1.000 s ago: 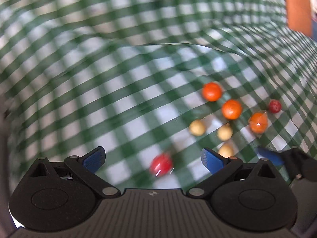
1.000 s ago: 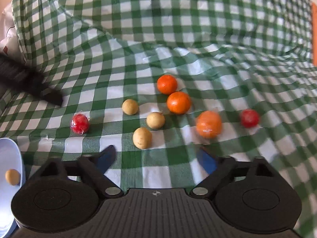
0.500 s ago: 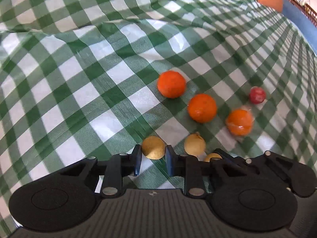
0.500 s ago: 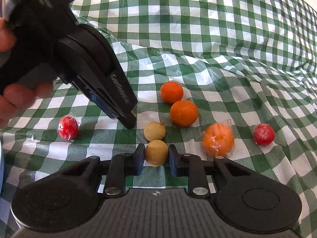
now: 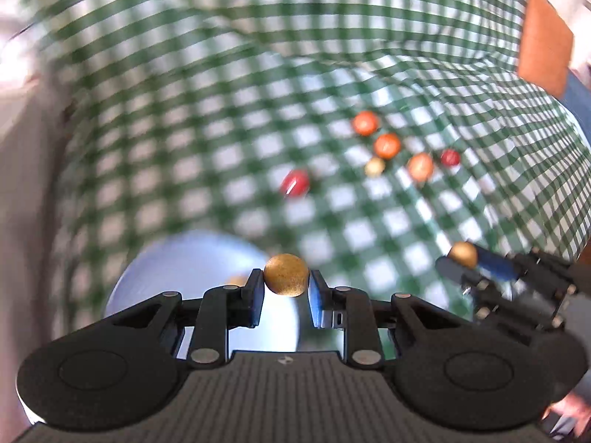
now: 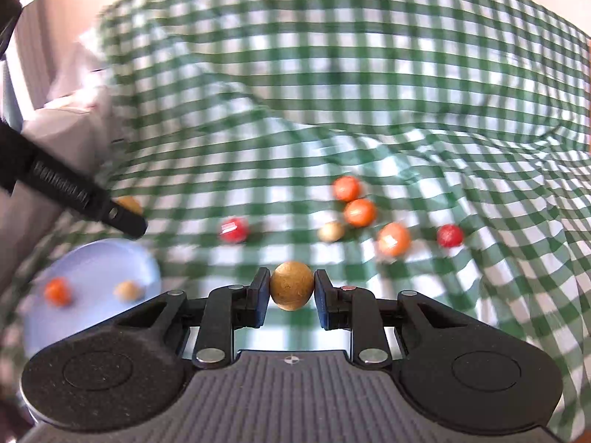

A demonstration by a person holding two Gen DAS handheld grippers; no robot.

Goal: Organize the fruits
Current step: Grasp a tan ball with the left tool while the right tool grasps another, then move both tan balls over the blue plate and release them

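Fruit is in both your grips at once: a tan longan (image 5: 286, 275) sits clenched between the pads of the left gripper (image 5: 285, 291) at lower centre of the left wrist view, and a second tan longan (image 6: 291, 285) is pinched the same way in the right gripper (image 6: 291, 295) at lower centre of the right wrist view. Both pairs of jaws closed onto these fruits within the last second, and each fruit now hangs clear of the checked cloth (image 6: 332, 74).

Just behind the left fruit lies the pale blue plate (image 5: 177, 269), low and left of centre; in the right view it sits at lower left, carrying a small orange fruit (image 6: 57, 291) and another tan one (image 6: 127, 290). Still loose on the cloth, right of centre, are three oranges (image 6: 360, 212), one tan longan (image 6: 331, 231) and two red fruits (image 6: 233, 229), one apart to the left.

You look to be in the carry step, heading for the plate. Next, bring each gripper over the plate's bare middle, low enough that the round fruit won't roll off the rim, and release one at a time, since your two tools crowd each other near that lower left corner.
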